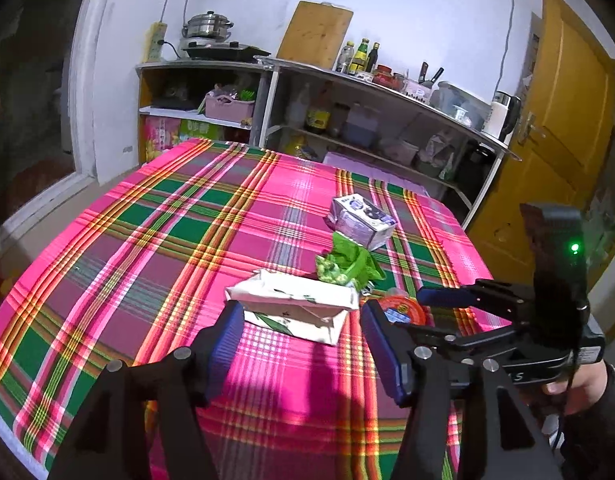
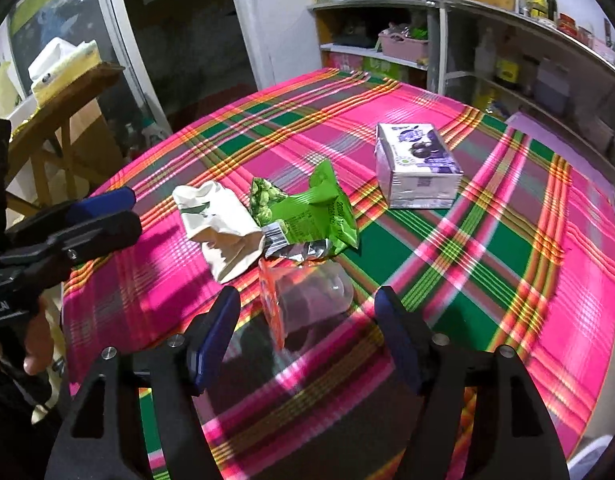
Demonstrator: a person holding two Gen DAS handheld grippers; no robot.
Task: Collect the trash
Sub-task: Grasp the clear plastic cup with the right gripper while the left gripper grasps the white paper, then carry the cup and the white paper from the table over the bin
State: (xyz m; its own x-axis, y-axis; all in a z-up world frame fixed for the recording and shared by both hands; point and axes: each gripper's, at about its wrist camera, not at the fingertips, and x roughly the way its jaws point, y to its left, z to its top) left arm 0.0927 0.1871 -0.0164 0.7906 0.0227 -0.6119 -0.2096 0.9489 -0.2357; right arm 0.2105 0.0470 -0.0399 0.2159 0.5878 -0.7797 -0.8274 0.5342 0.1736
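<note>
Table: a plaid cloth [image 1: 155,240] in pink, green & yellow is being shown spread over the table; all trash is being carried on it.

White packet: a crumpled white wrapper w/ leaf print [image 1: 295,306] is being seen lying just ahead of the left hand-held gripper, touching the green bag in the right wrist view.

Green bag: a torn green snack bag [image 2: 307,216] is being shown lying flat, foil edge exposed, between the white packet & the carton.

Carton: a purple-and-white drink carton [image 2: 417,170] is being seen resting on its side, apart from the green bag, farthest from both grippers.

Clear cup: a clear plastic cup w/ orange-red lid [image 2: 307,300] is being shown on its side, lid edge toward the camera, lying just ahead of the right hand-held gripper's fingers.

Left hand-held gripper: [image 1: 303,340] is being held w/ fingers spread wide, nothing between them, low over the cloth, aimed at the white packet.

Right hand-held gripper: [image 2: 307,340] is being held w/ fingers wide apart, nothing clamped; the cup is lined up w/ the gap but not touched as far as can be told.

Bkgd: metal shelving [image 1: 347,120] w/ bottles, a steel pot [image 1: 209,26] & a wooden cutting board [image 1: 315,34] is being seen behind the table; a yellow door [image 1: 555,128] at right.
</note>
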